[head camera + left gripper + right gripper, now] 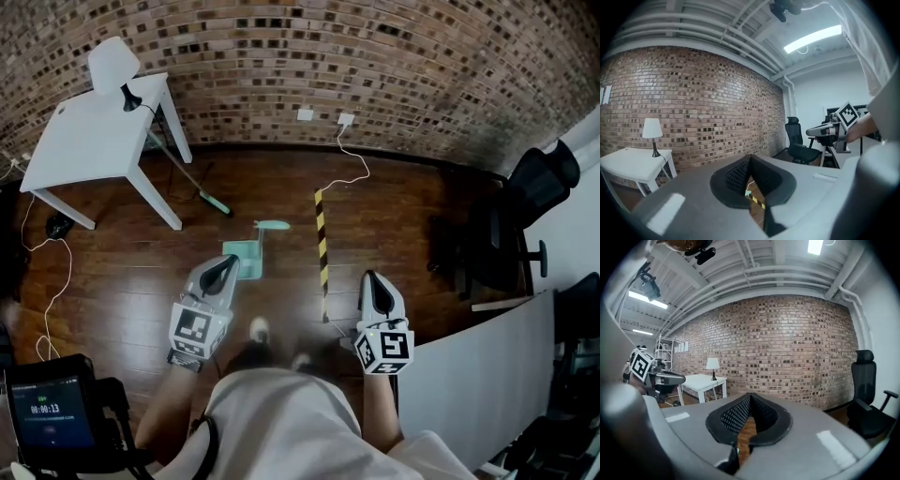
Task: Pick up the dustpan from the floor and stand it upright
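Note:
A teal dustpan (244, 260) lies flat on the wooden floor, its handle (272, 225) pointing toward the brick wall. In the head view my left gripper (225, 265) hangs above the pan's near left corner, jaws together with nothing between them. My right gripper (371, 278) is well to the right of the pan, past the striped tape, shut and empty. In the left gripper view the jaws (750, 159) meet at the tip, and a sliver of teal dustpan (747, 192) shows below them. The right gripper view shows its pads (750, 395) closed on nothing.
A yellow-black tape strip (322, 248) runs along the floor right of the pan. A white table (94, 141) with a lamp (114, 66) stands at the back left, a green-handled broom (187, 178) leaning by it. Black office chairs (525, 187) and a white panel (487, 366) stand at the right.

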Tool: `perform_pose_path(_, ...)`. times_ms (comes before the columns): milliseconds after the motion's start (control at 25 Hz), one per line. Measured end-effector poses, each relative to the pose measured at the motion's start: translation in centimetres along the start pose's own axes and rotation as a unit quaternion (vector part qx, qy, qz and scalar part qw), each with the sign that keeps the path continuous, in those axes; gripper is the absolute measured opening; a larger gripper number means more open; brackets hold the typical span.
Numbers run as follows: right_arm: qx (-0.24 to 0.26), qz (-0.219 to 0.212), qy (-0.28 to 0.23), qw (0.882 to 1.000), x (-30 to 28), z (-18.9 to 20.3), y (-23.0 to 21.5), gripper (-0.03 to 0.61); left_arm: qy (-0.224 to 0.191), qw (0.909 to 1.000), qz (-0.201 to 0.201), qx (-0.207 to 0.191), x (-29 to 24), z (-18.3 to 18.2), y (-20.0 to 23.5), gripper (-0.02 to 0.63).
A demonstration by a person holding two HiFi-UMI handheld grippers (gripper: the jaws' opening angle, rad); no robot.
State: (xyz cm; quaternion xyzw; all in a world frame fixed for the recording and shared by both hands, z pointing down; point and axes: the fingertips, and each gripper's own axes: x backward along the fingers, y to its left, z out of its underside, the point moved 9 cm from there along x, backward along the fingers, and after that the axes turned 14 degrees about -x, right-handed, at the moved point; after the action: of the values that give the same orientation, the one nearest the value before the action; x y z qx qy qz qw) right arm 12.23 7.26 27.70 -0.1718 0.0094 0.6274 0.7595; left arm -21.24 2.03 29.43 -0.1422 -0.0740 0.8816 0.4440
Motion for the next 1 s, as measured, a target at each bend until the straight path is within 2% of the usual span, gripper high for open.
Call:
perform_pose_path(120,-0.013,0.000,-0.002,1.000,2.9,1.1,-0.3,0.014,0.002,0.9999,0.009,-0.009,2.5,-0.2,-3.3,0.000)
perform_pose_path(280,0.004,-0.020,-0.017,1.000,8.3,1.4,0.1,0.014,-0.009,0.9998,0.006,-0.014,6.9,-1.6,-8.3,0.000)
perform_pose_path(440,-0.004,-0.040,-0.046,0.998,16.2,2.2,-0.1,0.014,-0.022,0.9992,-0.015,-0.029,12.4,-3.2,-14.1,0.000)
perform_pose_path(680,0.015,-0.070,-0.042,0.997,28.0,4.2,-1.1,0.012,-0.021,0.9982,-0.051,-0.022,21.1,-4.2,-23.9,0.000)
perform_pose_path(880,0.026,-0.081,-0.025,0.996,35.3,4.7,-0.6,0.014,-0.013,0.9970,-0.073,-0.022,27.4,-6.0,-29.8,0.000)
perform_pose_path(1000,0.018,-0.077,-0.036,0.996,37.9,4.7,-0.1,0.012,-0.009,0.9968,-0.076,-0.025,30.2,-6.3,-31.2,0.000)
